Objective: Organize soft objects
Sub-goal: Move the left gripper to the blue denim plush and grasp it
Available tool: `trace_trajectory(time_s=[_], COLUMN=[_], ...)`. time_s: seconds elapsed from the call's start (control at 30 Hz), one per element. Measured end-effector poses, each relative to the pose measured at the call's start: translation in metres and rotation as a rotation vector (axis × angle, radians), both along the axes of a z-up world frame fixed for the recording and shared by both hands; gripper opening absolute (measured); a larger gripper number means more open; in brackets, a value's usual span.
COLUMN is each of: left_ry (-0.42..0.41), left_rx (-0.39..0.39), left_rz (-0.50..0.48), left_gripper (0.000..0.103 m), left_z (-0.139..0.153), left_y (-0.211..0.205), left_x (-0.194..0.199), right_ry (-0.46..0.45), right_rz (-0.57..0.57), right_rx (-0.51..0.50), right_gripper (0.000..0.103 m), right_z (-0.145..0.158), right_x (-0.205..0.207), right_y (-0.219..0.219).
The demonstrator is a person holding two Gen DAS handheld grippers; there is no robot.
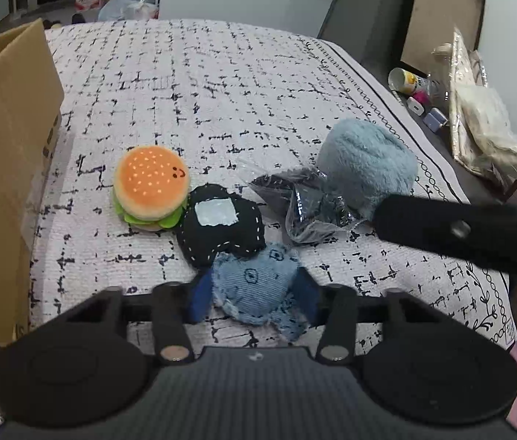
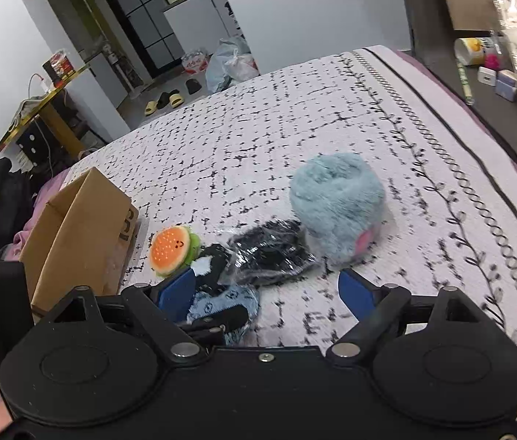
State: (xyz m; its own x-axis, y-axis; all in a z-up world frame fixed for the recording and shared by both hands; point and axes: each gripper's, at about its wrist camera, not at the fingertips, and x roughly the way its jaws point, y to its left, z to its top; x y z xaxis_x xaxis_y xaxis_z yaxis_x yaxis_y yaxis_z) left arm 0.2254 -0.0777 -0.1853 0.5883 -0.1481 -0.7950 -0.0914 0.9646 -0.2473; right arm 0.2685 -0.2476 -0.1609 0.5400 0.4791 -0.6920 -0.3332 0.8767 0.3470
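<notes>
Now, at the bedspread: two handheld grippers close in on a cluster of soft toys.
Left gripper (image 1: pixel 254 295): blue pads flank the denim plush (image 1: pixel 254 289) — pressing its frayed sides, by the look of it, so a grip seems made.
Right gripper (image 2: pixel 265 293): jaws stand wide with nothing between them; only bedspread (image 2: pixel 295 121) shows in the gap.
Denim plush: between the left fingers, touching the black stitched plush (image 1: pixel 218 227) just ahead.
Handling: likely light, limp and squashy — a pinch across the stuffed middle should hold better than the ragged edge.
Fluffy blue plush (image 2: pixel 337 209): ahead of the right gripper, slightly right; bulky, needs a wide bite.
Bagged dark item (image 2: pixel 269 253): just ahead; its film looks slippery.
Burger plush (image 1: pixel 150 190): ahead-left of the left gripper.
Cardboard box (image 1: pixel 5 139): far left, probably the destination.
</notes>
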Motion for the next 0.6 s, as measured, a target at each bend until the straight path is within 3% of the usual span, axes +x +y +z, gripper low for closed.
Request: trace_trajectory(time_s=[0.37,0.6], left_ry=[0.029,0.015], left_rx=[-0.146,-0.168], left_rz=[0.033,0.034], left_gripper=[0.018,0.009], left_z=[0.005,0.011], left_y=[0.023,0.033], left_x=[-0.009,-0.016], right_ry=[0.007,-0.007], right_rz=[0.030,0.043], right_rx=[-0.037,-0.061], right_gripper=[0.078,0.078], right_z=[-0.016,-0.023], right_x=[0.020,0.029], right_y=[0.021,0.033])
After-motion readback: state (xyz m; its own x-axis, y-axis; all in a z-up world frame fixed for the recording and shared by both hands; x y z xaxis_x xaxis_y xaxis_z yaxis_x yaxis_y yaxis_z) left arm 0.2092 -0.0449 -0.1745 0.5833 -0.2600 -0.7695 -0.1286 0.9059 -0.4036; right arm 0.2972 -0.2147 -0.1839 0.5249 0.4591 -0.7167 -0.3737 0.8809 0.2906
